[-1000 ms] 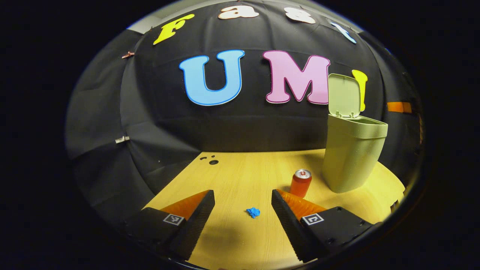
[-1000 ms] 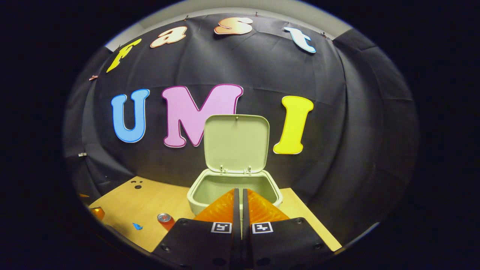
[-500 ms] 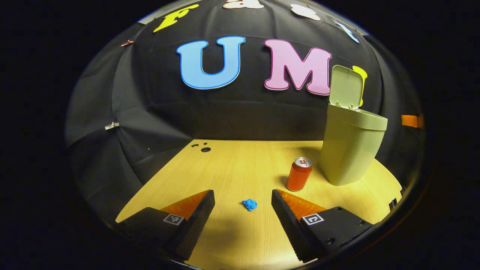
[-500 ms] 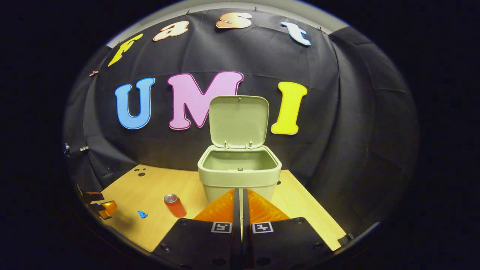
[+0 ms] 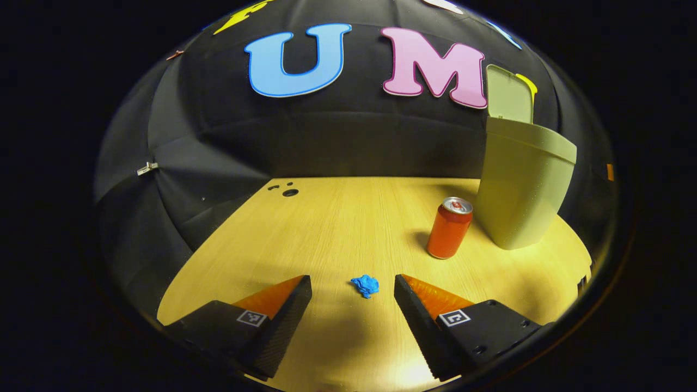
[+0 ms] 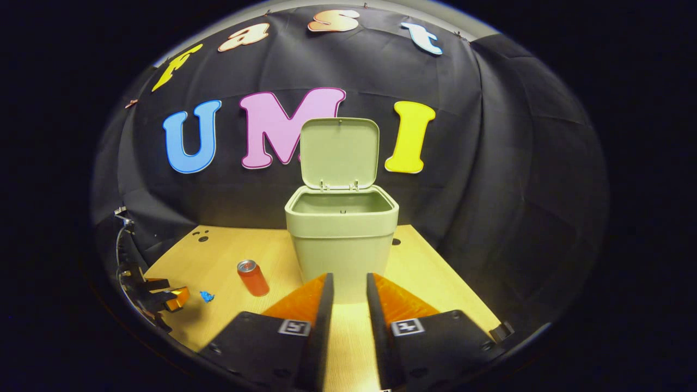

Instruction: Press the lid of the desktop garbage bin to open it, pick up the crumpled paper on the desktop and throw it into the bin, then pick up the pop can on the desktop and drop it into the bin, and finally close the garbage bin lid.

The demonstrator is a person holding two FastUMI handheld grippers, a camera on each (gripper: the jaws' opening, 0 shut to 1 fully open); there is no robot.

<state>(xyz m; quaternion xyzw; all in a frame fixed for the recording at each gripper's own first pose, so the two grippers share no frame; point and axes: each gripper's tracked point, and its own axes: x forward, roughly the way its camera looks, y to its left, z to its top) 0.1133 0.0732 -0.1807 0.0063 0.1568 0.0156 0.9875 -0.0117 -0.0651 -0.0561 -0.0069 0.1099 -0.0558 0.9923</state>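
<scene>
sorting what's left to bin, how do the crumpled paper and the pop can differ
The crumpled paper is a small blue wad lying low on the table; the pop can is a taller red cylinder standing upright. The paper lies between the fingers of the open left hand-held gripper; the can stands farther off, beside the open bin. Both rest on the table, outside the bin.

Recording booth: black cloth wall point(image 6: 490, 163) behind wooden desktop point(image 5: 337, 228).
</scene>
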